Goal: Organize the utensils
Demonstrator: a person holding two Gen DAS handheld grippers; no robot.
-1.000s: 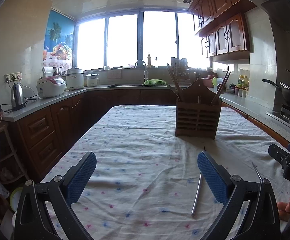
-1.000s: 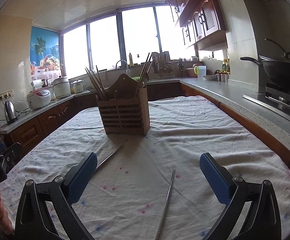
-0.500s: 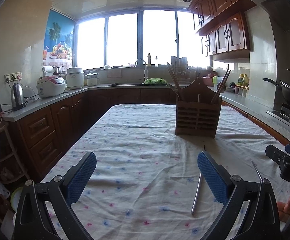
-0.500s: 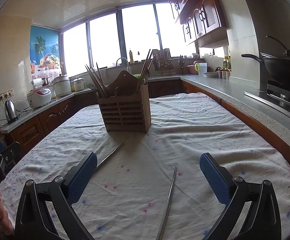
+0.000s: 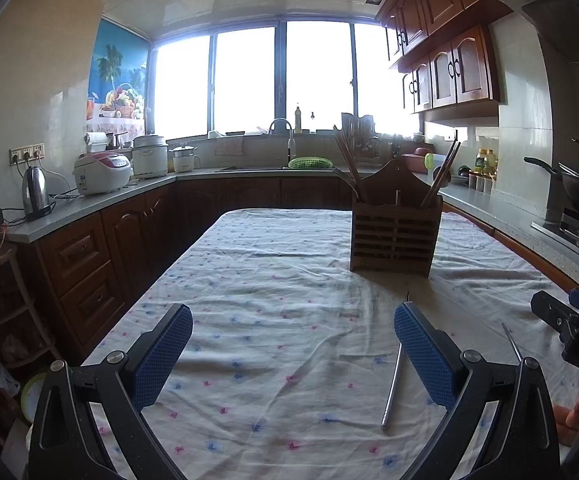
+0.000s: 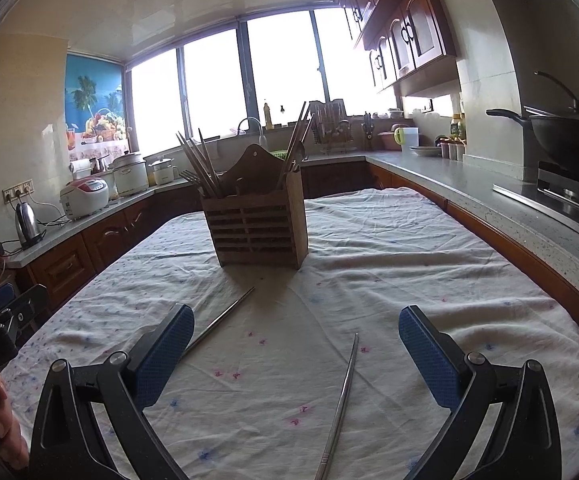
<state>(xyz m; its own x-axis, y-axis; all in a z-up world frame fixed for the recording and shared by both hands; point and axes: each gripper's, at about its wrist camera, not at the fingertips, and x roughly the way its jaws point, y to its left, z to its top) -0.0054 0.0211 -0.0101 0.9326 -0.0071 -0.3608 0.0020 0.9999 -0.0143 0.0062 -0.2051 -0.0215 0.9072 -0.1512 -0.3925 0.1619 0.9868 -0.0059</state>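
Right hand-held gripper (image 6: 296, 344) wide, empty, closer to the slatted wooden holder (image 6: 258, 232) than before. Slim steel chopstick (image 6: 341, 404) between its blue textured pads; second chopstick (image 6: 219, 322) ahead-left. Left hand-held gripper (image 5: 293, 342) wide, unchanged. Wrinkled floral cloth covers worktop (image 6: 409, 272).

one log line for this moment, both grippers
left gripper: open, empty | right gripper: open, empty | two chopsticks: on tablecloth | holder: upright
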